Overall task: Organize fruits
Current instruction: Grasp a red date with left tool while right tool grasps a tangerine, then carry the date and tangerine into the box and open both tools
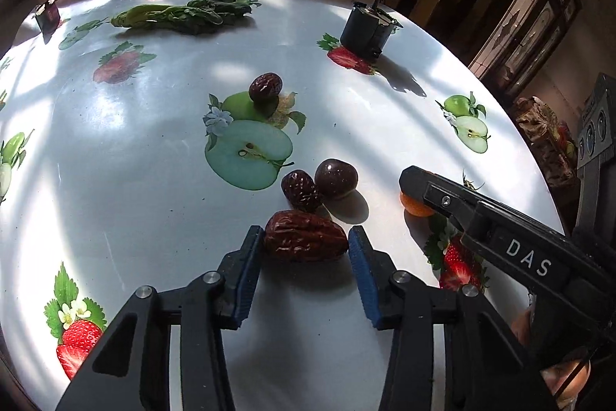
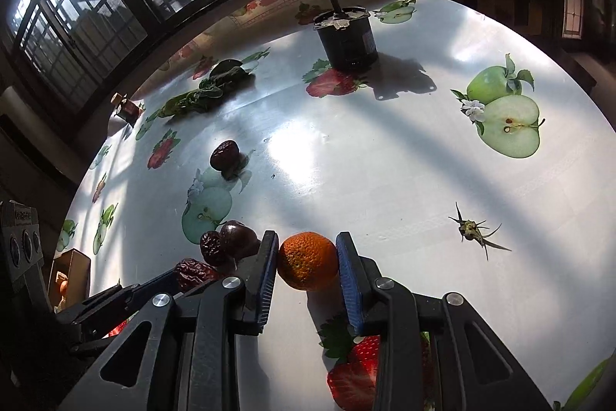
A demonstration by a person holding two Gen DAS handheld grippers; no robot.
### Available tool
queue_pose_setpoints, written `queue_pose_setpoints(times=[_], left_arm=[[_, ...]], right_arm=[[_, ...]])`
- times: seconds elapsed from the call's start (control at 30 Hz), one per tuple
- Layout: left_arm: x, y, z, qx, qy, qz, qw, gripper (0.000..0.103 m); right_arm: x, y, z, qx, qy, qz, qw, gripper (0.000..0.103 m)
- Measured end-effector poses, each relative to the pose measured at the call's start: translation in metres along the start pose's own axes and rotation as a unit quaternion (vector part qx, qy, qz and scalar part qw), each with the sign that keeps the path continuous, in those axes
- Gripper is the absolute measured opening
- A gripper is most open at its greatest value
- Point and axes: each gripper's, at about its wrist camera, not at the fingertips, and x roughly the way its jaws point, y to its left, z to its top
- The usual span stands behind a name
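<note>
My left gripper (image 1: 306, 245) is closed around a large wrinkled red date (image 1: 306, 237) on the table; its blue pads touch both ends. Just beyond lie a smaller date (image 1: 300, 189) and a round dark fruit (image 1: 336, 178), touching each other. Another date (image 1: 265, 86) lies farther back. My right gripper (image 2: 307, 257) is shut on a small orange (image 2: 307, 260) resting on the table. In the left wrist view the right gripper's finger (image 1: 442, 193) hides most of the orange (image 1: 414, 207). The dates and dark fruit (image 2: 236, 237) sit left of the right gripper.
The round table (image 1: 115, 141) has a glossy fruit-print cloth. Leafy greens (image 1: 181, 14) lie at the back, a black cylindrical motor (image 1: 367, 31) back right, a small dark jar (image 1: 46, 12) back left. A dried fruit stem (image 2: 473, 230) lies right of the orange.
</note>
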Motion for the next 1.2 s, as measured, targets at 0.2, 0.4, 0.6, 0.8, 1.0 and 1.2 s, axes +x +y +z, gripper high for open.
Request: queue_pose_setpoints(times=[0.2,0.4,0.6,0.8,1.0,1.2], left_arm=[[-0.035,0.014,-0.007,-0.024,-0.020,-0.004,0.9995,0.043],[-0.104,0.053,-0.032,-0.068,-0.065,-0.011,0.9955,0.044],[-0.180,0.124,-0.079,-0.128,-0.125,0.034,0.9833,0.044],[-0.242,0.209,-0.130,-0.201,-0.161,0.102,0.9608,0.044],[-0.272,0.268,-0.173,-0.257,-0.174,0.162,0.9370,0.044],[-0.270,0.302,-0.200,-0.289,-0.151,0.175,0.9289,0.044]], right_arm=[[-0.006,-0.001,0.000,0.003,-0.018,0.004,1.000,0.033],[-0.010,0.008,-0.004,-0.004,-0.028,0.016,0.999,0.033],[-0.007,0.030,-0.017,-0.033,-0.026,0.003,0.999,0.033],[-0.017,0.081,-0.049,-0.079,-0.011,0.019,0.997,0.033],[-0.034,0.170,-0.075,-0.142,0.004,0.082,0.986,0.033],[-0.032,0.267,-0.120,-0.215,0.043,0.153,0.963,0.033]])
